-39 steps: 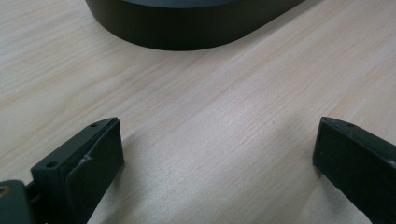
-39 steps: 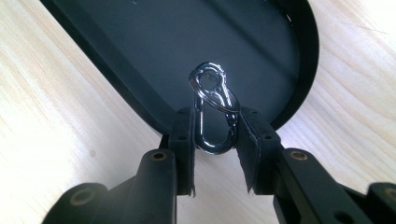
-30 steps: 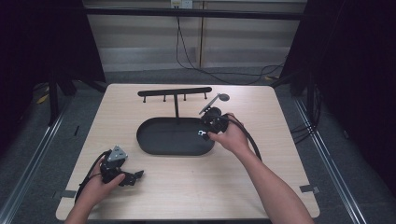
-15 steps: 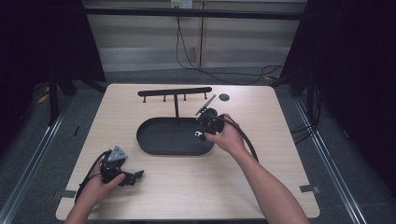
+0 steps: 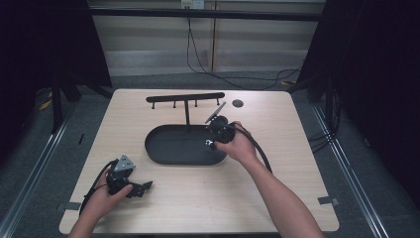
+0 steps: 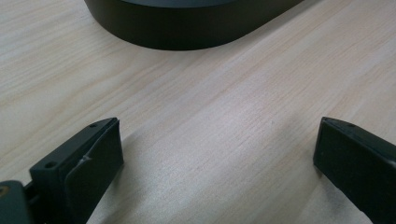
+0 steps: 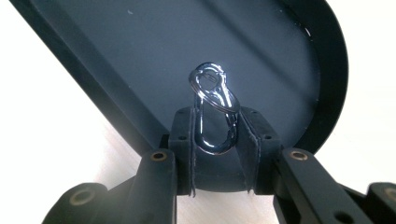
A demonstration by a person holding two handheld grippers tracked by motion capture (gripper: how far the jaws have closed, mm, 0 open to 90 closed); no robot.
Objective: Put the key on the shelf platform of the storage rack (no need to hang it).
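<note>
The silver carabiner clip (image 7: 214, 109), with a small key ring through its upper end, stands upright between the pads of my right gripper (image 7: 215, 140), which is clamped on its two long sides. In the high view that clip (image 5: 210, 144) hangs at the tip of my right gripper (image 5: 214, 141), over the right end of the black oval tray (image 5: 168, 151). Beyond the gripper, past the tray's far rim, rises the black hook rack (image 5: 185, 98) on its thin post. My left gripper (image 6: 215, 154) rests low on the wooden table (image 6: 196, 107), jaws spread wide with nothing between them, the tray's dark wall (image 6: 187, 32) just ahead.
</note>
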